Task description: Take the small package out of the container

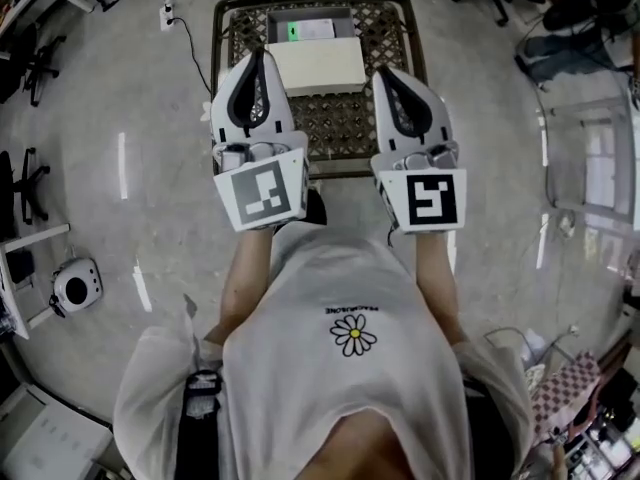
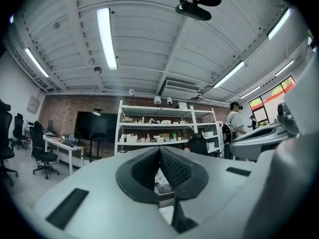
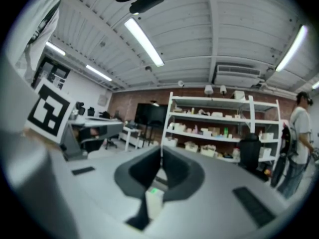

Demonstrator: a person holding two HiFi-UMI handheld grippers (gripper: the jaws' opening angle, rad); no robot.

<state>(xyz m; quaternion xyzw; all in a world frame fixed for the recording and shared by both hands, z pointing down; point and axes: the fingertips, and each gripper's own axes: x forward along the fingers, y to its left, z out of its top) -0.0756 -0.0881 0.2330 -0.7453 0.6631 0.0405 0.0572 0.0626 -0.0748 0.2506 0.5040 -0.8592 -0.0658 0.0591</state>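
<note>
Our shirt [image 1: 350, 368] lies nearest; we hold left gripper [image 1: 262, 54] and right gripper [image 1: 383, 71] clenched, empty, over the basket [image 1: 340, 120]; package [image 1: 314, 30] still inside.

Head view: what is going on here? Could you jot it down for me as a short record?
container: dark lattice basket, in front of the person
inside: cream box; small package with a green mark, beyond the box
left gripper: jaws together, empty
right gripper: jaws together, empty
task stage: small package not yet taken out
</note>
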